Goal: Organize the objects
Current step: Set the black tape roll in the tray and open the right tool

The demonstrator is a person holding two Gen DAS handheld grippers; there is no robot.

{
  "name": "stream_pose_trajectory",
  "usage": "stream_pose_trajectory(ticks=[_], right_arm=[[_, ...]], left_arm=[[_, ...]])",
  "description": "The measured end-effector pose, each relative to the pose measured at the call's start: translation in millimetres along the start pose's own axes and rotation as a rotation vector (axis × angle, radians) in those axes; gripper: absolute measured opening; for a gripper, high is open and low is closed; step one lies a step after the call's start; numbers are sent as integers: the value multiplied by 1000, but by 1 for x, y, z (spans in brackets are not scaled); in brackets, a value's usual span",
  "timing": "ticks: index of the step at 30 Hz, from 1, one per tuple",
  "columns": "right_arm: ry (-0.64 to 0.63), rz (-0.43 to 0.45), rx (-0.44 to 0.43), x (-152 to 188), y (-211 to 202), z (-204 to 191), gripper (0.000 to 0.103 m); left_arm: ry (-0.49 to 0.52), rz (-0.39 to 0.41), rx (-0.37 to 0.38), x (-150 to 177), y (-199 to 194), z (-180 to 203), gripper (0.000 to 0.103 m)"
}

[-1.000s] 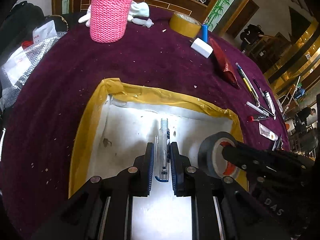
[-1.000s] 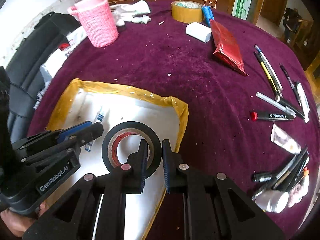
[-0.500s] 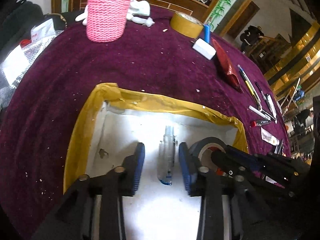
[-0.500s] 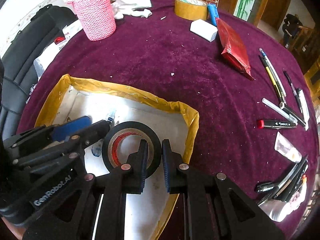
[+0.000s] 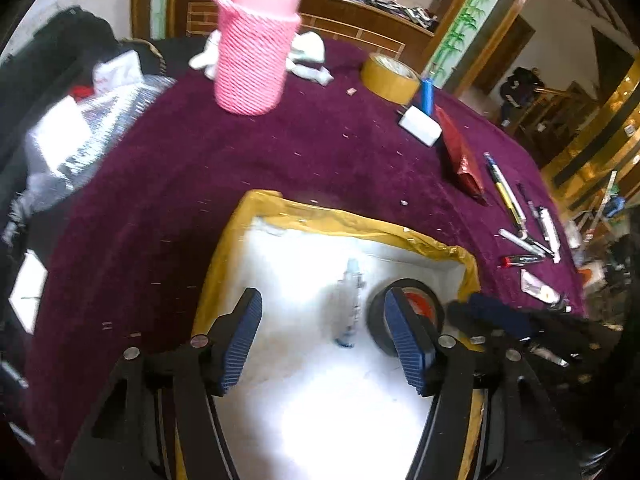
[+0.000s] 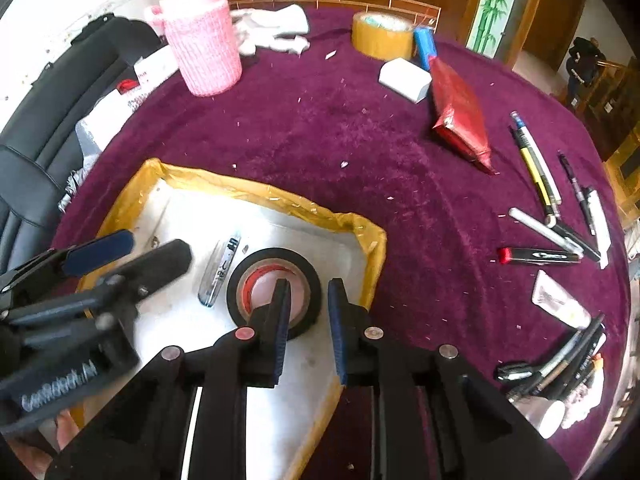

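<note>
Two things are in my tray [image 6: 362, 236] so far: clear pen [image 6: 220, 270] and black tape [image 6: 274, 290]. My left gripper [image 5: 326, 340] just opened wide off the pen. My right gripper [image 6: 306, 330] has just been opening, tape rim between its jaws, apparently let go. Loads of pens [image 6: 538, 176] left on the cloth.

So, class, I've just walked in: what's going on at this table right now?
A person with a gripper in each hand is sorting desk clutter into a white tray with a yellow taped rim. The left gripper has just been opening; the clear pen lies free on the tray floor between its jaws. The right gripper has just begun opening, with the wall of the black tape roll between its pads. More pens and a red packet wait on the purple cloth.
</note>
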State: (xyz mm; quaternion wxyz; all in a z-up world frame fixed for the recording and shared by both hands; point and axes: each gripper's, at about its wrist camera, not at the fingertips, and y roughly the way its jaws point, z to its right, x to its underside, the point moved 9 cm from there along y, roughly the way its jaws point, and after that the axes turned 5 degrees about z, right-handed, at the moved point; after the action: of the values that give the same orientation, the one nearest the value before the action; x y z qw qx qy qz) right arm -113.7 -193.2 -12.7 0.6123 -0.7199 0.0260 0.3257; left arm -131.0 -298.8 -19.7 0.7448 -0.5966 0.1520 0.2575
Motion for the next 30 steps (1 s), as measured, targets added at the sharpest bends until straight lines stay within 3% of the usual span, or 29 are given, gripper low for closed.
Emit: stream_pose_trajectory(ticks=[4,11,20,30], right_arm=[[47,43,-8,6,-28,15,22],[113,88,15,35,-68,48,29],[245,108,17,72,-97,100,31],[325,131,14,98,-119,161,31]], left_arm=[[57,66,-81,0,-31,5,59],[171,151,-148,7,-70,39,61],[304,194,-169,20,-94,99,61],[363,189,-170,36,-99,159,61]])
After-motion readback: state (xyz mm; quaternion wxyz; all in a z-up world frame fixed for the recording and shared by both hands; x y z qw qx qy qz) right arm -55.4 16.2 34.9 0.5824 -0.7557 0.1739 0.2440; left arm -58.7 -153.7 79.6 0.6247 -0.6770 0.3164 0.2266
